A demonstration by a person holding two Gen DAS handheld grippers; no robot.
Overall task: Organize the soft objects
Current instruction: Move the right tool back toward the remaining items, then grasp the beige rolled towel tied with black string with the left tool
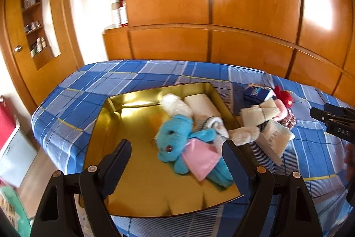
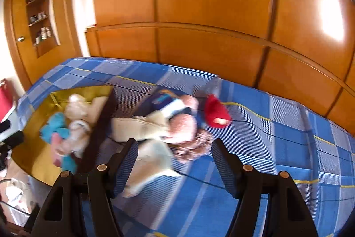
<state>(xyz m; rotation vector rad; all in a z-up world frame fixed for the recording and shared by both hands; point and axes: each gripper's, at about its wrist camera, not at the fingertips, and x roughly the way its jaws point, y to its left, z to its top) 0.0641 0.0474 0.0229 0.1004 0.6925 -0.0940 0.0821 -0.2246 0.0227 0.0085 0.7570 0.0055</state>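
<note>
Both the left gripper and right gripper are spread, empty. Through blur, the cream folded cloth at the gold metal tray's right edge could be mis-grasped.

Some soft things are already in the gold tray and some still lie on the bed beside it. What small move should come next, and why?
Probably the right gripper should ease forward and down onto the pile beside the gold tray. Its jaws stand open and empty, the pile lies just ahead of them, and the blue plush toy is already in the tray.
</note>
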